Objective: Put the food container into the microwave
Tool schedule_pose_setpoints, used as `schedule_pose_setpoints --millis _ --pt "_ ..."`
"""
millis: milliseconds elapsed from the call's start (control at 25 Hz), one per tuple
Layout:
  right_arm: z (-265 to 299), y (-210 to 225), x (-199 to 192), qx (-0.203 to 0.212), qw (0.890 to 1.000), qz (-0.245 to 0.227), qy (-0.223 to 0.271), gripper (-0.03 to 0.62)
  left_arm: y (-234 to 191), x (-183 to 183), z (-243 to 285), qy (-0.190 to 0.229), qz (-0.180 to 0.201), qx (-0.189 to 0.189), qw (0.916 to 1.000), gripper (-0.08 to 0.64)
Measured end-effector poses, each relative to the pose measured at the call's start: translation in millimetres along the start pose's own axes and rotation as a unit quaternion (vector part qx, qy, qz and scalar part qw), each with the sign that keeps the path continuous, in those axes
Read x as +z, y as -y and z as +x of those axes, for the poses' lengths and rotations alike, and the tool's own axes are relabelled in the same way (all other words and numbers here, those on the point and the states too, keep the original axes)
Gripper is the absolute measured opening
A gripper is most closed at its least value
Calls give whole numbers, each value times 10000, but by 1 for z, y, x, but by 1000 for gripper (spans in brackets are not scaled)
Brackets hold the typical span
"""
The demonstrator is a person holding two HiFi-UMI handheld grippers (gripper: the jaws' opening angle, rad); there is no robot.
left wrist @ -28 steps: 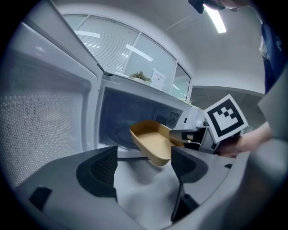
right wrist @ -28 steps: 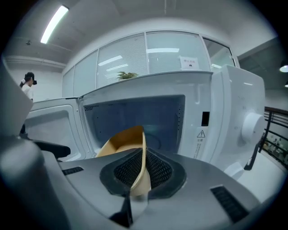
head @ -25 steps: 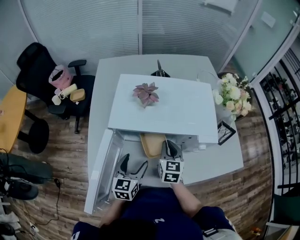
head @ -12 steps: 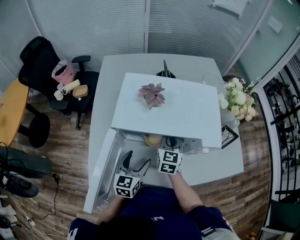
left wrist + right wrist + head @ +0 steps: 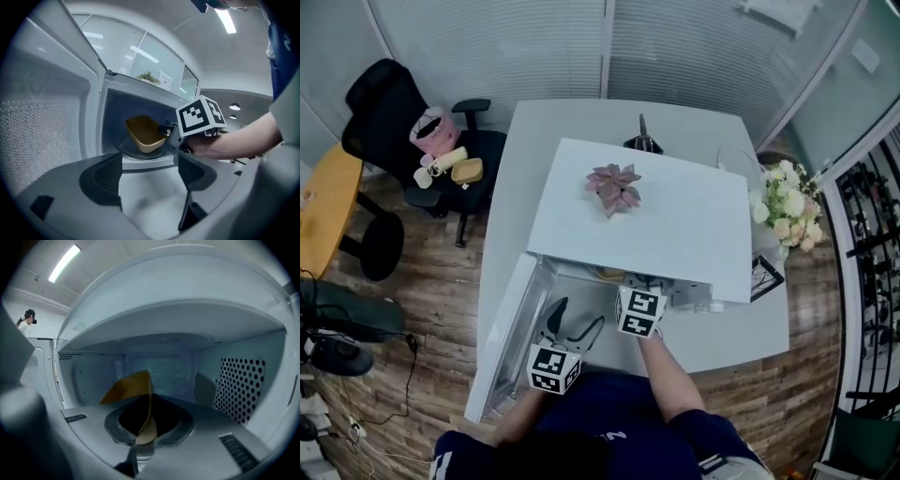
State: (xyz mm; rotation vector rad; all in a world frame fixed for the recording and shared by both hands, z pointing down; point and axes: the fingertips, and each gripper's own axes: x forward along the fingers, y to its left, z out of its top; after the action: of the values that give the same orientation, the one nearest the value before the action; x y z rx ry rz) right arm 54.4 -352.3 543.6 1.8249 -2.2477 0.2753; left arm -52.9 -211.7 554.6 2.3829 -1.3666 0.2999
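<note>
R gripper sat inside the mouth of the microwave. Its jaws were closed on the near wall of the container, w/ the thin yellow edge pinched upright betw. the pads. From the jaws the container lay straight ahead and a bit left. Its body ran away from the grip toward the back wall, so its long axis was approx. in line w/ the gripper's reach. It was inside the cavity, tilted, over the turntable; whether its base touched the glass couldn't be told.

L gripper hung outside, in front of the opening and beside the open door. Its jaws were apart w/ nothing betw. them, and the container was well ahead of it. R was clearly the nearer, and the only one in contact.

The placing step looked nearly done. The next move prob. called for settling the base flat, parting the jaws, then backing out along the same line as the reach. W/ the grip on the near wall, a sideways exit could drag or tip the container. The door looked like L's job, being right next to it.
</note>
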Motion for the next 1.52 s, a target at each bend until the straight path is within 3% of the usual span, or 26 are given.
schedule_pose_setpoints --millis 760,960,1040,1160,1520 --pt "29 19 -31 -504 9960 -463 -574 42 -2 -3 4 -114 -4 24 9999 356" --pt "32 18 -36 -392 9961 -443 -654 54 -1 -3 6 -147 20 8 9999 356" --pt "33 15 -38 -263 9967 -367 -673 79 0 -5 7 -169 37 8 9999 356" --pt "33 12 -36 -130 9973 -256 -681 179 0 -6 6 -176 35 10 9998 356" --pt "20 5 -25 153 9988 -72 -458 314 1 -5 7 -144 62 -34 9999 356"
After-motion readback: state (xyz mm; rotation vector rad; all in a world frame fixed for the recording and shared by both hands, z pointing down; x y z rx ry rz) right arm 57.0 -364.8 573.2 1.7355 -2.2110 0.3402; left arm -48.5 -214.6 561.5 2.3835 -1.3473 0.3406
